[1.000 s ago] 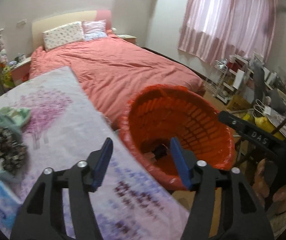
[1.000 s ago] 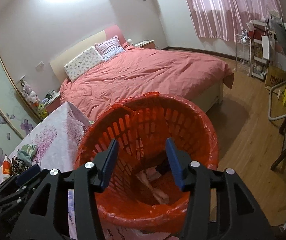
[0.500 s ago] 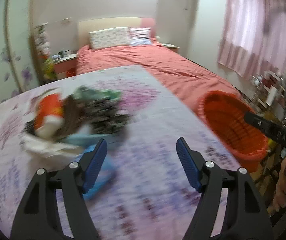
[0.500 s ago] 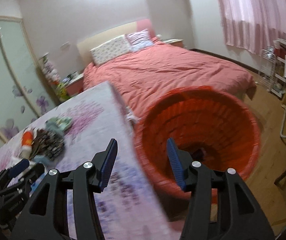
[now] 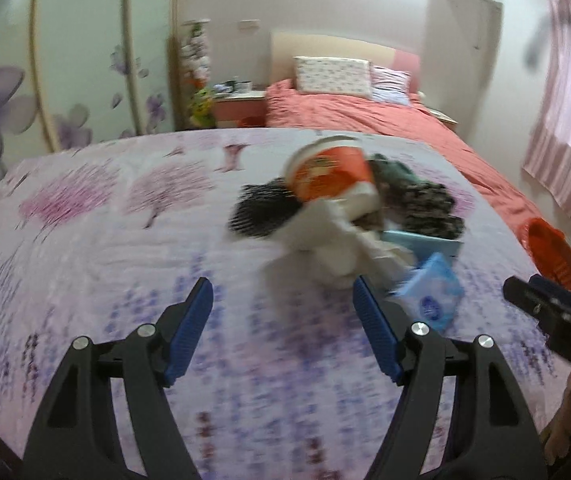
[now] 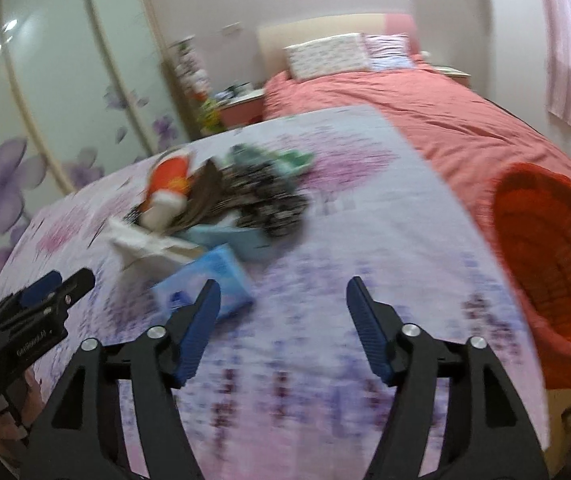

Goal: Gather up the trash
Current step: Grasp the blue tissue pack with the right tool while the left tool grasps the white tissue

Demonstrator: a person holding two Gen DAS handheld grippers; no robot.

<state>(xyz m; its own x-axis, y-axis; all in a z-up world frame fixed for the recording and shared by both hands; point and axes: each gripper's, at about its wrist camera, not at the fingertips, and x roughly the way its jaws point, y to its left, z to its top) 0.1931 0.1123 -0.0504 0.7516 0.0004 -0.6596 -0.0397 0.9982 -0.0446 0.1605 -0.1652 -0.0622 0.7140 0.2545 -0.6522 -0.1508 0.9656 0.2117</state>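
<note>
Floral tablecloth (image 5: 85, 240) — one trash pile (image 5: 349, 216), one basket (image 6: 549, 256), two grippers agape.

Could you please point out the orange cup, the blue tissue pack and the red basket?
orange cup (image 5: 331, 174), left wrist view, its side wall.
blue tissue pack (image 6: 215, 274), right wrist view, its top face.
red basket (image 6: 545, 248), right wrist view, its inner wall.

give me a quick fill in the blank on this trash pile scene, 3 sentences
1. The blue packet lies on the side of the trash pile nearest the ____.
2. Both the left gripper and the right gripper are ____ and hold nothing.
3. The bin beside the table is ____ in colour.

Missing words: grippers; open; orange
</note>
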